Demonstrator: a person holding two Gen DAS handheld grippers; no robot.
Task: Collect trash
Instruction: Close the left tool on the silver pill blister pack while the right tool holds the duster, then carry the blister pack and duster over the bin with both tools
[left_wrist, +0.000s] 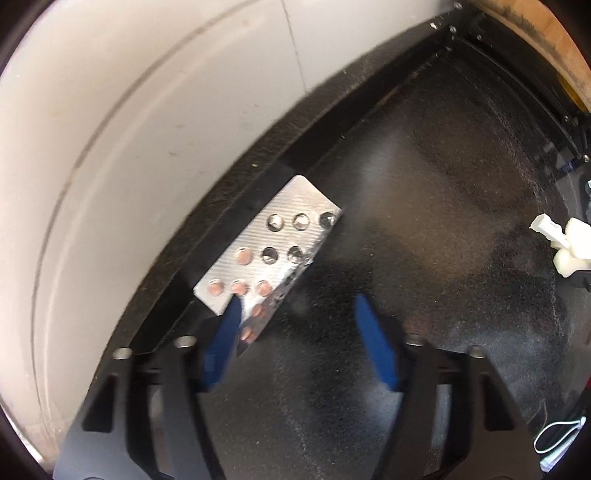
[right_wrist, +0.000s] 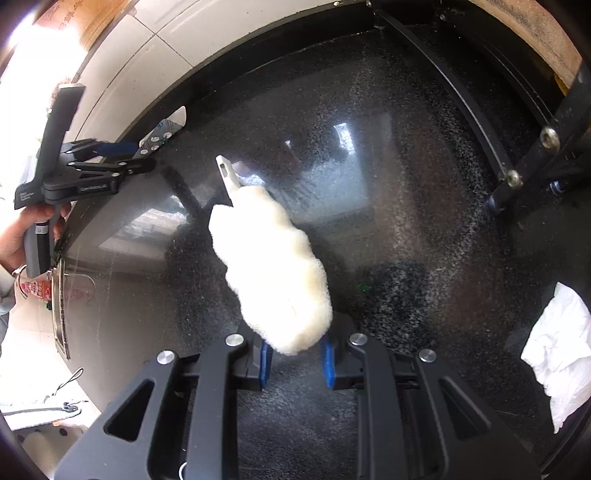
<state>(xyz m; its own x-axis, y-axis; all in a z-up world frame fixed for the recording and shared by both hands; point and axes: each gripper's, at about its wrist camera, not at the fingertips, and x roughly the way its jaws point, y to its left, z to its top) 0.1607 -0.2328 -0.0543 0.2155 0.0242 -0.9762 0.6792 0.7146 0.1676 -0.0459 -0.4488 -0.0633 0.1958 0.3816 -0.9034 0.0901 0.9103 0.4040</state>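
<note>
My left tool (left_wrist: 295, 332) stands partly spread over the black tabletop (left_wrist: 424, 184), and the blister pack (left_wrist: 269, 254) lies at the middle of the left wrist view, right at the tabletop's raised edge. Only the left blue pad (left_wrist: 225, 332) touches it, at its crumpled lower corner; the right pad stands well apart, so nothing is pinched yet. From the right wrist view the same pack (right_wrist: 162, 133) pokes out past my left tool (right_wrist: 127, 157) in the upper left, close to the drop to the pale floor (right_wrist: 147, 37).

My worry is that edge. If I close with the foil only against one pad, the thin sheet may fold, slide along the pad, or skid over the lip and fall to the floor. The pack is flat and stiff only in places, so I judge a grip on the bent corner to be weak.

My right tool (right_wrist: 295, 354) is pressed onto the fluffy white duster (right_wrist: 273, 266) near its lower end, with its plastic handle end (right_wrist: 227, 170) pointing up-frame. Held so far from that end, it could swing and sweep things about. A crumpled white tissue (right_wrist: 557, 354) waits at the right edge.
</note>
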